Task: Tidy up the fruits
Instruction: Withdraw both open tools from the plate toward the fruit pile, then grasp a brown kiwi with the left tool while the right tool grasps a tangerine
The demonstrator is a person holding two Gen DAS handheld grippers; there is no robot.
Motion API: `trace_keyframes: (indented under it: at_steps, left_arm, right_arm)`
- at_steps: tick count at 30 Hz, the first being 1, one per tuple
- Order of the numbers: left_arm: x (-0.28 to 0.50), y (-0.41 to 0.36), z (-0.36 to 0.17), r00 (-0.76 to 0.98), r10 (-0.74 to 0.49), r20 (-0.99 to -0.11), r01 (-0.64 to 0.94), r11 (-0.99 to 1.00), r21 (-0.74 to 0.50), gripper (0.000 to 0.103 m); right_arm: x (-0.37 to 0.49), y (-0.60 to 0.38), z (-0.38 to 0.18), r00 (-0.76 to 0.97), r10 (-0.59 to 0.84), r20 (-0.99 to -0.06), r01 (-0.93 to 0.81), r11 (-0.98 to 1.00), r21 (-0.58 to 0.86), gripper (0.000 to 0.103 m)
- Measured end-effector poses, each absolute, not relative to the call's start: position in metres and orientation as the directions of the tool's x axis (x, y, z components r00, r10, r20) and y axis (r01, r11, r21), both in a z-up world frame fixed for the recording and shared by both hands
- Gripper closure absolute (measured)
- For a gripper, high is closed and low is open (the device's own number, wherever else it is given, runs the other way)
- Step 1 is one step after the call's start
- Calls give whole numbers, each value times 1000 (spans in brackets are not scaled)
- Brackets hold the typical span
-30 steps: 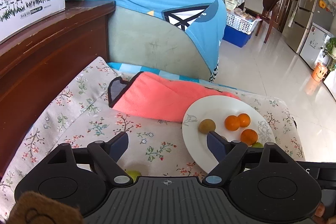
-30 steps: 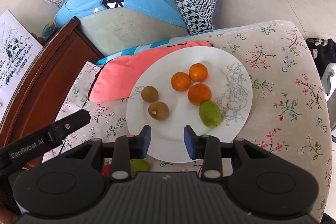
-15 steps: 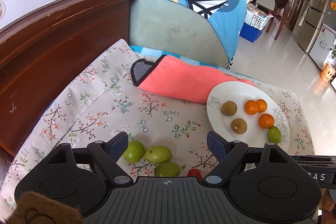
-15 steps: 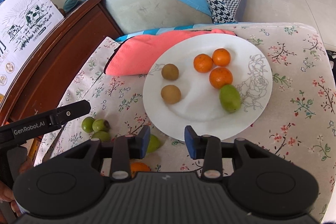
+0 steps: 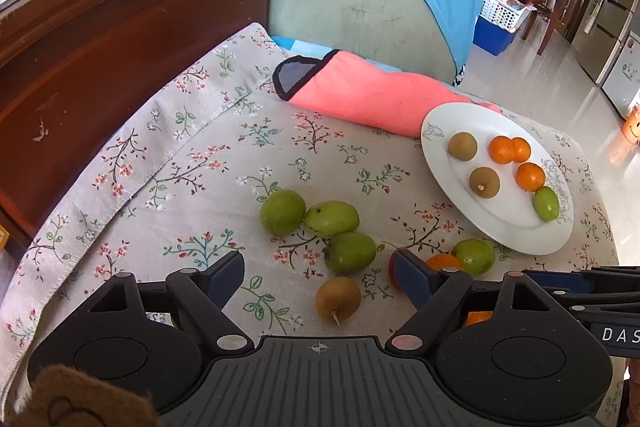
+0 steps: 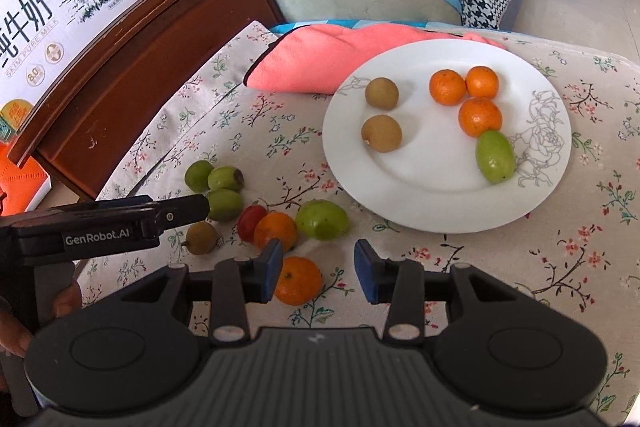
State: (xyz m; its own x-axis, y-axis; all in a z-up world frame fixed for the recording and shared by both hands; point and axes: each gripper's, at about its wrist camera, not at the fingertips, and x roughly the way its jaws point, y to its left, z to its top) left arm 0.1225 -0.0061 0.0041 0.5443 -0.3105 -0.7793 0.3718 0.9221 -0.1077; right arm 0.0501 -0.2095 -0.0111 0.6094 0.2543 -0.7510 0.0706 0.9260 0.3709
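We see the white plate [image 6: 432, 183] at far right on the floral cloth [image 5: 192, 163], holding two brown fruits, three mandarins and one green fruit [image 6: 495, 155]. Loose fruit lies near-left of it: three green ones [image 5: 318, 221] clustered, a brown fruit [image 5: 338, 299], a cherry tomato [image 6: 250, 222], two mandarins and another green fruit [image 6: 322, 219]. Left gripper [image 5: 318, 277] hangs jaws wide, empty, over the brown fruit. Right gripper [image 6: 318, 269] has just been opening, nothing gripped; a mandarin [image 6: 298, 281] sits by its left pad.

Both wrist views look steeply down, close over the floral cloth [image 5: 208, 163], sharing the white plate [image 6: 404, 203].
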Motion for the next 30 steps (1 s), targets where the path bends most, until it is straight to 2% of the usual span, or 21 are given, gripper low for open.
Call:
trace_keyframes:
  at_steps: [12,30]
  left_arm:
    - [110,-11,-13,534,-283,-797,406,912,-52,20]
    - [110,-16,-24,558,-248,-792,409,913,2,22]
  right_arm:
    - [44,-188,-18,582,254,-772,-26,955,295,55]
    - [46,-175,-25,586,198,-785,-42,976,215,55]
